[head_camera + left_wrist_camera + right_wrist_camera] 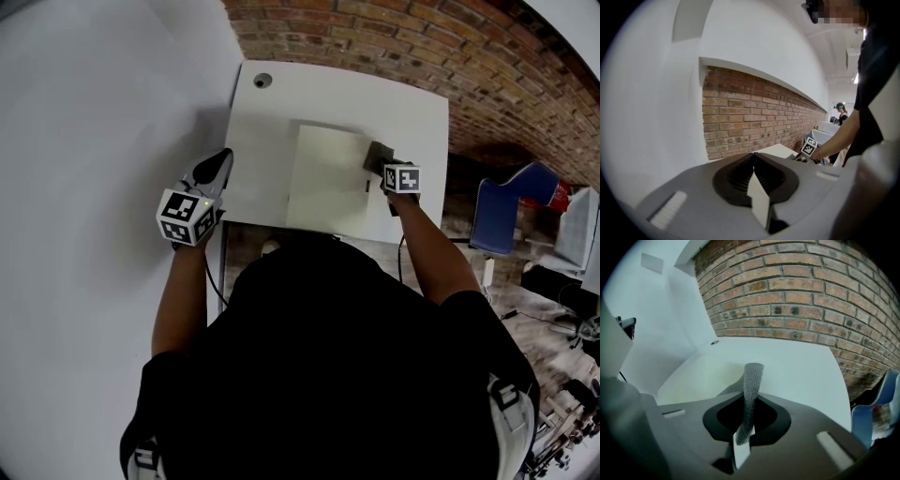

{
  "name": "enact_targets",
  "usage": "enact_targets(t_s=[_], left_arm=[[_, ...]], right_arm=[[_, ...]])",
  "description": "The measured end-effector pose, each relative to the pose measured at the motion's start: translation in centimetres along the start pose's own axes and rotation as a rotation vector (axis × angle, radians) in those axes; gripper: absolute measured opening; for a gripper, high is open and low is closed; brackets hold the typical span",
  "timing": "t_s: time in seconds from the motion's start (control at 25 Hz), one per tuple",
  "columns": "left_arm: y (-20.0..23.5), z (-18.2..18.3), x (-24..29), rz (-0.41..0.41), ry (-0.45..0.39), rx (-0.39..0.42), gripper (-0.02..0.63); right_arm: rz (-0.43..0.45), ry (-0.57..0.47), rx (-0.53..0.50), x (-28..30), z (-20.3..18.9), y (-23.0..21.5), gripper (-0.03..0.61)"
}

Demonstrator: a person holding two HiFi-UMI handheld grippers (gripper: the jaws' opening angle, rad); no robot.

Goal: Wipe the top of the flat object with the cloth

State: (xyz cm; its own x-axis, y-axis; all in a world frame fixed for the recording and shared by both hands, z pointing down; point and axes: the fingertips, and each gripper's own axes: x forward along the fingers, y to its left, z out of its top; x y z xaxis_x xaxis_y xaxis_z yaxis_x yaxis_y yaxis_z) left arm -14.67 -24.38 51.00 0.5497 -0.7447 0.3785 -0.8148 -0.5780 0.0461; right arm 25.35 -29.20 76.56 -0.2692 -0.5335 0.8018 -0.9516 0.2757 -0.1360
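A pale cream flat board (323, 178) lies in the middle of a white table (417, 122). My right gripper (382, 169) is at the board's right edge, shut on a grey knitted cloth (377, 155). In the right gripper view the cloth (751, 390) stands up out of the closed jaws of that gripper (749, 404), with the board (705, 376) ahead and to the left. My left gripper (219, 163) hovers at the table's left edge, off the board. In the left gripper view that gripper (753, 158) is shut and holds nothing.
A round cable hole (262, 81) sits in the table's far left corner. A brick wall (403, 37) runs behind the table and a white wall (84, 141) stands to the left. A blue chair (502, 211) is right of the table. A person (841, 111) stands far off.
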Motion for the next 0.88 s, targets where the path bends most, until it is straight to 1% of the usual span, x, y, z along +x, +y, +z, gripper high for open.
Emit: enact_targets(t_s=[0.12,0.32,0.48,0.64,0.76,0.88], left_arm=[[-0.3,-0.3,0.1,-0.011,0.006,0.012,0.003],[-0.4,-0.4,0.0,-0.041,0.007,0.027,0.003],[0.3,-0.8,-0.6,-0.046,0.011,0.027,0.003],[0.2,-1.3,-0.9,-0.058,0.012,0.022,0.003],[-0.2,-2.0,-1.2,-0.074,0.021,0.027,0.003],[-0.2,-2.3,-1.8,-0.082,0.013,0.034,0.003]], right_arm=[[0.005,-0.027,0.007,-1.3,0.9,0.4,0.008],[0.065,-0.093,-0.001,-3.5,3.4,3.4,0.008],[0.153,-0.133,-0.035,-4.6,5.0,7.8,0.008],[0.258,-0.137,-0.058,-4.5,5.1,12.6,0.008],[0.323,-0.128,-0.041,-3.8,4.7,15.6,0.008],[0.369,-0.114,-0.015,-2.9,4.2,18.3,0.008]])
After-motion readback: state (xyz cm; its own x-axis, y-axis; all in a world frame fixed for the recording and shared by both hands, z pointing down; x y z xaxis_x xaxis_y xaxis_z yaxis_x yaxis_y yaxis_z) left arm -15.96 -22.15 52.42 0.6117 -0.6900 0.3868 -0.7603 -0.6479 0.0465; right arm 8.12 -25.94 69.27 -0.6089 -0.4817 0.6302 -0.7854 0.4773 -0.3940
